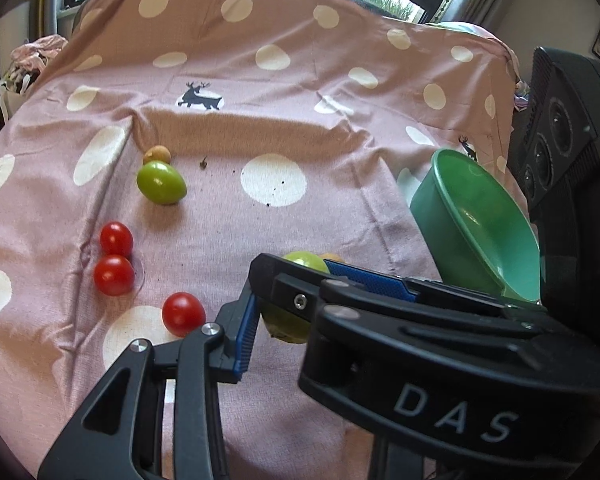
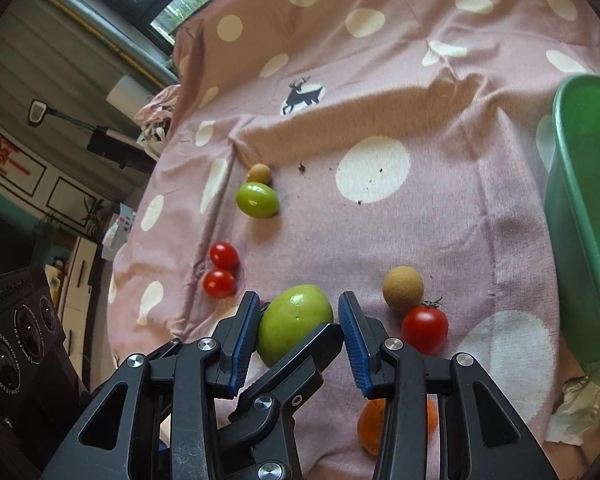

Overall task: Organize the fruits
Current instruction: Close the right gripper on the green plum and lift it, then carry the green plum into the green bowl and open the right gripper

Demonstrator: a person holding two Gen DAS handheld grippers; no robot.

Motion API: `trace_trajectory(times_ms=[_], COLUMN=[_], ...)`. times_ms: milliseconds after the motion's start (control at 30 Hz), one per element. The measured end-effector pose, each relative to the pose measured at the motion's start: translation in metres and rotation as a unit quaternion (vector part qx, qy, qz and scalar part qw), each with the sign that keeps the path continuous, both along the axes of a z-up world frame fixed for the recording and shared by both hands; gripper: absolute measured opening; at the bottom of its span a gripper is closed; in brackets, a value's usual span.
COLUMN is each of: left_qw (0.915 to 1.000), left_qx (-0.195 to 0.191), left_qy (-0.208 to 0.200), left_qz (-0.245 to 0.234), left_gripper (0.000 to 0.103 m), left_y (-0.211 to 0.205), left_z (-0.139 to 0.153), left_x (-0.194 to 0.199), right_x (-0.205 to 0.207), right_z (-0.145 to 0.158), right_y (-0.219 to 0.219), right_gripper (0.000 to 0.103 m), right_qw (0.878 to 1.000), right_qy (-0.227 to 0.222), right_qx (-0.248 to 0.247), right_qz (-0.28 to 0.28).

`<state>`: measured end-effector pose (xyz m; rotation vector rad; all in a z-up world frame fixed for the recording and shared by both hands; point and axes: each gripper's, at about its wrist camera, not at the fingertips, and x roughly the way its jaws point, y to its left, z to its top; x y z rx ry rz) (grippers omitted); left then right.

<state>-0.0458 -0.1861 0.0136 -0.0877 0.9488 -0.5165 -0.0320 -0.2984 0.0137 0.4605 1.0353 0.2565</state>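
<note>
Lying leftmost in the right wrist view, 2 cherry tomatoes [image 2: 221, 270] touch. Both the left gripper [image 1: 288, 296] and right gripper [image 2: 298, 334] pinch 1 green fruit [image 2: 294, 322]. Bare polka-dot cloth [image 2: 440, 208] spreads beyond. Rightmost, the green bowl [image 2: 580, 216] stands at the frame's edge.

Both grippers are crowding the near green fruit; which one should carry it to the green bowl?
Right gripper, probably: the green fruit sits squarely between its pads, and the green bowl is on its side.
</note>
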Motion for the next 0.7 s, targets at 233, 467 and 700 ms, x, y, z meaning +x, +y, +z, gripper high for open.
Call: trace_trajectory(times_ms=[233,467,700], left_qw=[0.9995,0.9977,0.9949], left_qx=[-0.007,-0.013,-0.019], left_qy=[-0.029,-0.066,-0.095], left_qz=[-0.004,-0.010,-0.026], left_gripper=[0.036,0.036,0.036], left_y=[-0.002,-0.005,-0.015], left_z=[0.013,0.030,0.047], left_x=[-0.008,-0.020,-0.029], right_x=[-0.006,-0.018,-0.031], right_z=[0.014,0.033,0.051], right_y=[0.001,-0.002,-0.010], right_gripper=[0.044,0.044,0.044], right_qw=[1.000,0.998,0.995], right_qy=[-0.026,-0.060,-0.093], right_qx=[-0.006,-0.009,-0.015], right_qz=[-0.005,-0.011,-0.026])
